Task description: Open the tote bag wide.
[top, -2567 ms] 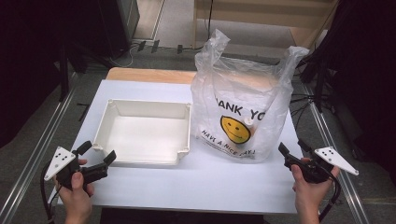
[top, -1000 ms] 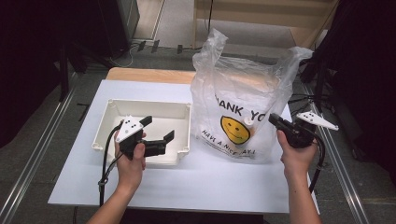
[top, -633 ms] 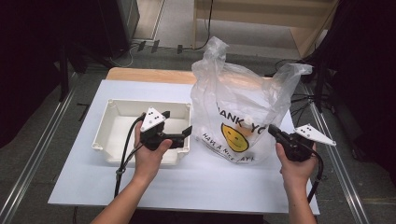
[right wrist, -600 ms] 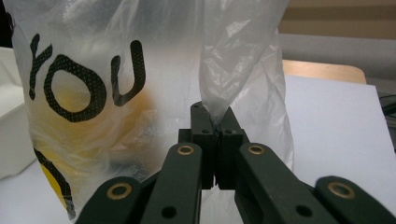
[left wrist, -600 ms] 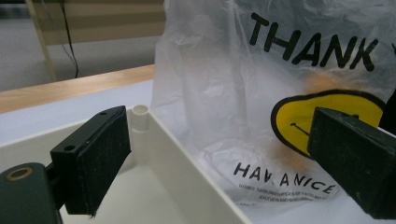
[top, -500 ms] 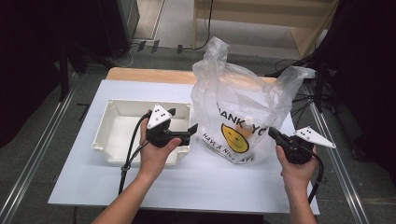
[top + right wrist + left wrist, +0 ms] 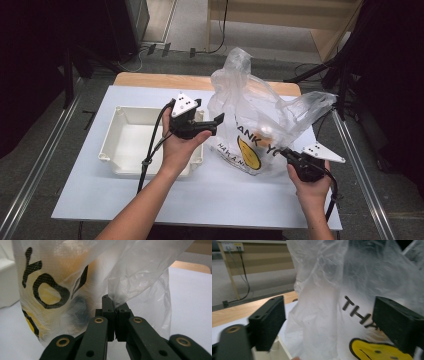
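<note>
Swung across from over the white plastic tray (image 7: 125,142), the left tool (image 7: 214,123) gapes at the clear smiley-print plastic bag (image 7: 250,125) on the worktop (image 7: 90,200); the right tool (image 7: 114,312), pinching a corner, may tear the thin film.

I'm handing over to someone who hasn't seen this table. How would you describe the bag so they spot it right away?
On the white table, look right of the shallow white tray. The plastic bag stands there, the tallest thing on the surface. It is see-through and crinkled, with black lettering and a yellow smiley face, and the right gripper pinches its side.
</note>
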### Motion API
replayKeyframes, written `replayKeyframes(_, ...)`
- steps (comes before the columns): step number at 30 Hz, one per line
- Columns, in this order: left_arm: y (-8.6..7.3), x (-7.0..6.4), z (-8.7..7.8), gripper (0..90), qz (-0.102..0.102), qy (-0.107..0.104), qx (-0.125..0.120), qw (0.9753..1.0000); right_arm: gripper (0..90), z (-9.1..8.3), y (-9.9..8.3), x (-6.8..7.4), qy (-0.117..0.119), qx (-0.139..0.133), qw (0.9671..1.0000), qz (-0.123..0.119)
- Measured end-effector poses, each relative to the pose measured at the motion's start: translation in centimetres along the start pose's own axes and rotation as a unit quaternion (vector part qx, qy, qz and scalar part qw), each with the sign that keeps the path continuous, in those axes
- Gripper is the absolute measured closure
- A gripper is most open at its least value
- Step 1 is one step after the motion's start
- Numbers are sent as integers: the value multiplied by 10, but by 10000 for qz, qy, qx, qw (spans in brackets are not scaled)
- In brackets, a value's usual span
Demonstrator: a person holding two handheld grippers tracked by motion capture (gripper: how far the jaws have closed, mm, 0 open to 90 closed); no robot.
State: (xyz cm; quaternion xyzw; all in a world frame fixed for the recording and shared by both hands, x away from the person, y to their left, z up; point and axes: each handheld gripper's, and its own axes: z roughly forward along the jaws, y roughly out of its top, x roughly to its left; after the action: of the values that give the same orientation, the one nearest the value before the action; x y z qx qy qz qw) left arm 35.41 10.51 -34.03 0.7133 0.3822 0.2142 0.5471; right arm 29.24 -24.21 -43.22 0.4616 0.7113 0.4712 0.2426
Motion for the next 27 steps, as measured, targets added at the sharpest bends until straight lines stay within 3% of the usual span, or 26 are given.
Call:
replayKeyframes(4, -2, -1, 7, 291, 41, 83, 24, 10000, 900, 2, -2, 3, 13, 99, 9999, -136)
replayKeyframes(5, -3, -2, 9, 291, 84, 65, 33, 9999, 900, 2, -2, 3, 13, 99, 9999, -136)
replayKeyframes(6, -5, -3, 10, 360, 154, 70, 72, 9998, 900, 1, -2, 4, 12, 112, 9998, -152)
replayKeyframes(7, -5, -3, 11, 545, 188, 64, 86, 9998, 899, 1, -2, 4, 15, 101, 9998, -157)
replayKeyframes(8, -6, -4, 11, 545, 209, 19, 106, 9997, 899, 1, -2, 4, 15, 101, 9998, -157)
replayKeyframes(9, -7, -5, 11, 736, 239, -73, 179, 9995, 899, 1, -3, 3, 10, 92, 9998, -149)
replayKeyframes(12, -10, -6, 11, 900, 213, -151, 286, 9992, 899, 1, -5, 0, -33, 124, 9999, -103)
replayKeyframes(15, -20, -9, 13, 900, 261, -248, 487, 9982, 899, 2, -8, -5, -98, 167, 9998, -40)
replayKeyframes(20, -37, -11, 14, 900, 169, -372, 637, 9971, 859, 3, -12, -10, -192, 308, 9993, 61)
replayKeyframes(21, -43, -13, 14, 900, 126, -407, 654, 9969, 757, 2, -12, -12, -240, 255, 9993, 127)
replayKeyframes(22, -43, -13, 14, 900, 126, -407, 654, 9969, 757, 2, -12, -12, -240, 255, 9993, 127)
replayKeyframes(23, -47, -15, 14, 900, 139, -429, 683, 9966, 644, -2, -9, -13, -221, 139, 9995, 192)
replayKeyframes(24, -49, -17, 13, 900, 144, -433, 683, 9966, 644, -2, -9, -13, -221, 139, 9995, 192)
replayKeyframes(25, -51, -20, 11, 900, 177, -427, 648, 9968, 557, -7, -4, -13, -309, -40, 9992, 245)
replayKeyframes(27, -51, -23, 9, 900, 145, -466, 630, 9968, 533, -14, 2, -12, -348, -240, 9987, 269)
